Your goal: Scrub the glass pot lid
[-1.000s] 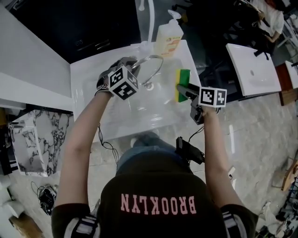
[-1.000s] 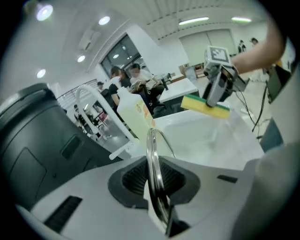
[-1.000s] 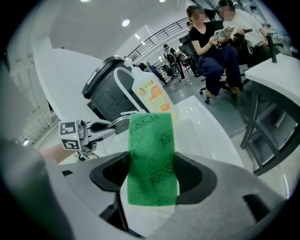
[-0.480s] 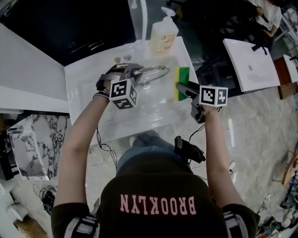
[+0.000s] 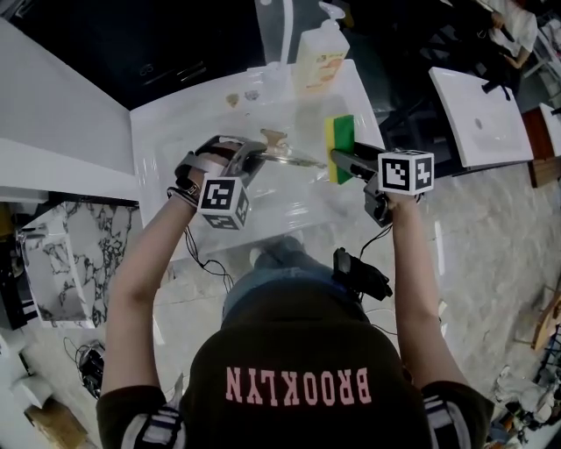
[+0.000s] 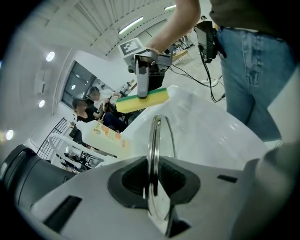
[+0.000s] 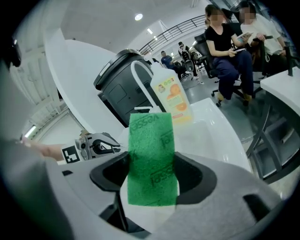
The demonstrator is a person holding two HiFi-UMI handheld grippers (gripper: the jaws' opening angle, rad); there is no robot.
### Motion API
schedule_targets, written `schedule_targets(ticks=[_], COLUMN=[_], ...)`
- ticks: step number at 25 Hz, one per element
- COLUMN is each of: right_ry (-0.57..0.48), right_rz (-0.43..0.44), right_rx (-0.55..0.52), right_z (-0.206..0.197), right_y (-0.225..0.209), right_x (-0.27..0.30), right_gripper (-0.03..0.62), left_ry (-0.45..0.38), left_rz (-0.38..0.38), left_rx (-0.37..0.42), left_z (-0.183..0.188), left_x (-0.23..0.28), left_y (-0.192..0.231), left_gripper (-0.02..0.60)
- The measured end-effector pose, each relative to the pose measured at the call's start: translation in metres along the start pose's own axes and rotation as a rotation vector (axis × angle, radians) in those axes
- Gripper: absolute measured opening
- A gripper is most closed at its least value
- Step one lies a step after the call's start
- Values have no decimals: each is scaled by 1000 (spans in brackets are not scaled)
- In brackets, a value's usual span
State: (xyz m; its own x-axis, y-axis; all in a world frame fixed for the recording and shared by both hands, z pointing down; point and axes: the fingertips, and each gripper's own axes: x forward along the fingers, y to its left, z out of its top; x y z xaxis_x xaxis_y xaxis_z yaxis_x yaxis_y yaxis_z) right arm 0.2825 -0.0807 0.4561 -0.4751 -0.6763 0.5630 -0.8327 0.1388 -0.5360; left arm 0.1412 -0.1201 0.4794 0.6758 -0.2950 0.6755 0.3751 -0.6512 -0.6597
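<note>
The glass pot lid (image 5: 285, 158) with its steel rim hangs over the white sink (image 5: 166, 131), turned nearly edge-on in the head view. My left gripper (image 5: 246, 152) is shut on the lid's rim (image 6: 153, 154), which runs straight between the jaws in the left gripper view. My right gripper (image 5: 341, 159) is shut on a yellow and green sponge (image 5: 340, 140), held just right of the lid's far edge. The sponge's green face (image 7: 151, 159) fills the right gripper view, and the left gripper (image 7: 96, 145) shows beyond it. From the left gripper view the sponge (image 6: 143, 99) sits past the lid.
A soap bottle (image 5: 321, 54) and a white faucet (image 5: 285, 26) stand at the sink's back edge. A black bin (image 7: 117, 84) is behind the counter. Another white basin (image 5: 478, 114) lies to the right. People sit in the background.
My left gripper has drawn back toward me and turned the lid from a tilted open ring to nearly edge-on. The lid's free edge now reaches the sponge. The right gripper has barely moved.
</note>
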Motion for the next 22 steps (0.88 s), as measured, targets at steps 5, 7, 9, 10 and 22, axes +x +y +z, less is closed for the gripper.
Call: schedule_targets(ticks=[5,7,9,10,22], right_ry=[79,115,158,182,673], right_rz=[80,131,200,234,431], right_rx=[-95,-174,-284,-340,-751], right_z=[-9,-14,-21,-26,-89], right_y=[29,46,66,75,113], right_x=[13,18,24,28,88], right_gripper=[282,282,282,282,282], left_ry=[19,21,26,30,106], left_rz=[-14,-26,-31,-31,-8], left_rx=[85,108,128,139,235], left_z=[-7,-8,-11,-14,-38], left_x=[-14,-18,-21,-22,-27], left_y=[-35,-50,-61,-66,-89], left_gripper=[48,49,52,55,57])
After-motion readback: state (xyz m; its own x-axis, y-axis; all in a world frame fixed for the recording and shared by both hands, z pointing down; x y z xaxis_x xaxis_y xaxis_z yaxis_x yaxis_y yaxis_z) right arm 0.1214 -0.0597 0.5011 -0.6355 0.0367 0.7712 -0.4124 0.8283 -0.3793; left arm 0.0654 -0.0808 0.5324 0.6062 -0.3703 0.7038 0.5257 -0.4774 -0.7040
